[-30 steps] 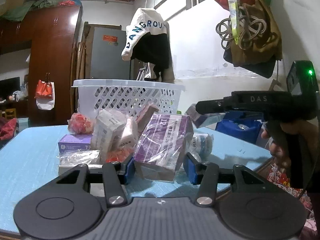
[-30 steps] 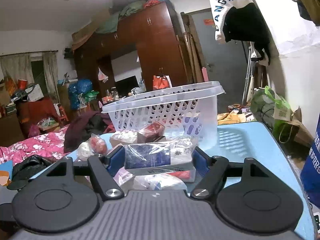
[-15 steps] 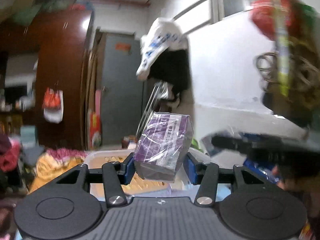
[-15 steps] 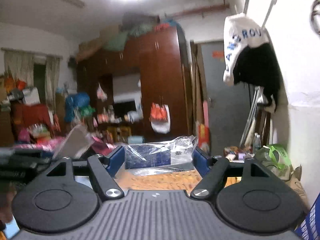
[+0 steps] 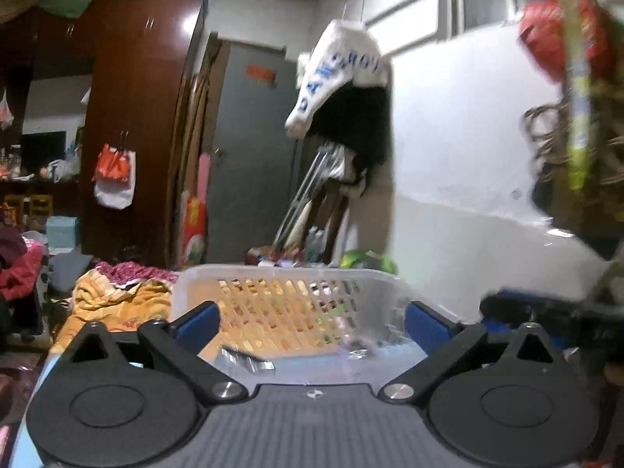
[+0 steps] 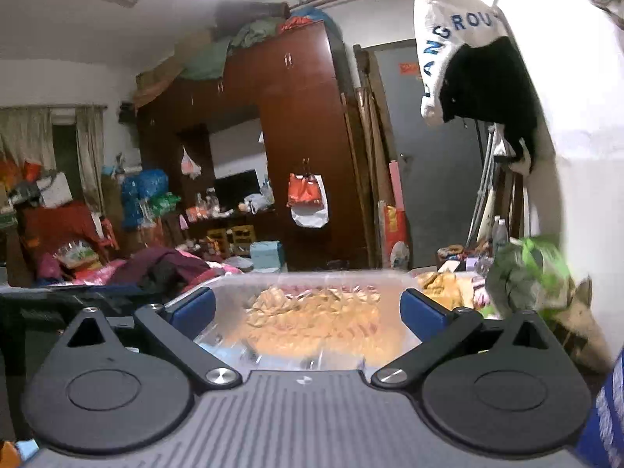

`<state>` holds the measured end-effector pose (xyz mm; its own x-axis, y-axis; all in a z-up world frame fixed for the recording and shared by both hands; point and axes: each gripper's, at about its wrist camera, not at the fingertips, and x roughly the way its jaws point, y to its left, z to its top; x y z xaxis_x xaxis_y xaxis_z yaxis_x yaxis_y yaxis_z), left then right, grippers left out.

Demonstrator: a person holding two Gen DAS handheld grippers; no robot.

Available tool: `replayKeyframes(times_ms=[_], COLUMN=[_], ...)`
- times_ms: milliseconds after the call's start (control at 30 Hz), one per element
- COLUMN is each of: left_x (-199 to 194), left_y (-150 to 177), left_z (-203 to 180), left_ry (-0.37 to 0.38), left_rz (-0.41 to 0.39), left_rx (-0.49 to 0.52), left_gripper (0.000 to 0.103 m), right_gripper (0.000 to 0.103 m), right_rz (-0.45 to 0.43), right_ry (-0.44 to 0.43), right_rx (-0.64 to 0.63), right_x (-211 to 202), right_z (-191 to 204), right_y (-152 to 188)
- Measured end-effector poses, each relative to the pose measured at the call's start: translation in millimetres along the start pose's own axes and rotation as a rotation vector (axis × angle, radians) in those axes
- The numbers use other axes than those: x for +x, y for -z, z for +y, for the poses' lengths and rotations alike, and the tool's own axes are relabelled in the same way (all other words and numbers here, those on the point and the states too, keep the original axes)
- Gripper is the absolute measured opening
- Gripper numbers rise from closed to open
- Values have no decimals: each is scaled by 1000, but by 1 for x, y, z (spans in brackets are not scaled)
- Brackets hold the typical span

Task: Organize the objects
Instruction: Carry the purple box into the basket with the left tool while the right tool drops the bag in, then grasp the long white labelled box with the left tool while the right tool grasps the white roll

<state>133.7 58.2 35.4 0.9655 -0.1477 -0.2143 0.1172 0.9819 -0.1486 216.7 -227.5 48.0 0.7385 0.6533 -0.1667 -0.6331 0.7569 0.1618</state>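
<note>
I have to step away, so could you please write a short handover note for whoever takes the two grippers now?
Left gripper: jaws wide open and empty, having just opened above the white basket.
Right gripper: jaws also wide open and empty, just opened over the same basket.
Things: blurred wrapped packets lie low in the basket; which ones cannot be told.
Done: the purple box and the blue wrapped box seen in the jaws half a second ago have left them.
Left: the table is out of view; packets lay there a second ago, so probably go back for those.

Both tools wide, just opened
</note>
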Motion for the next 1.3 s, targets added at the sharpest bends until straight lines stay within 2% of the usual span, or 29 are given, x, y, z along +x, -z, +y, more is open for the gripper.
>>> replayKeyframes(times_ms=[133,233,367,433,500,567,700,867,900,933,1033,1167,1300], left_x=[-54,-78,-96,-99,-98,-94,-91,-88,-88,-87,-86,-89,-93], left_y=[54,93,133,143,149,151,158,166,167,168,171,171,172], left_z=[4,6,4,-1,-5,-9,-11,-14,-15,-15,-14,-12,-15], left_ry=[3,-45,-88,-121,-122,-140,-175,-179,-184,-187,-175,-191,-173], left_rz=[-31,1,46,42,48,47,36,50,52,53,59,49,36], left_rx=[28,22,2,24,62,84,101,116,121,126,114,82,77], left_gripper=[103,103,103,103,103,103,103,103,103,103,102,85,82], right_gripper=[103,103,103,103,103,102,90,84,75,72,69,69,69], right_rz=[32,47,62,74,76,83,113,156,153,152,144,106,92], right_ry=[-11,20,-79,-52,-13,-14,19,7,9,12,-5,-4,2], right_rx=[26,92,214,180,145,151,122,112,108,103,105,105,120], right_x=[-36,-58,-68,-65,-60,-52,-42,-30,-31,-32,-37,-50,-57], right_z=[4,8,8,14,21,24,34,31,32,32,30,27,22], right_y=[54,102,133,136,134,130,136,143,145,145,147,146,146])
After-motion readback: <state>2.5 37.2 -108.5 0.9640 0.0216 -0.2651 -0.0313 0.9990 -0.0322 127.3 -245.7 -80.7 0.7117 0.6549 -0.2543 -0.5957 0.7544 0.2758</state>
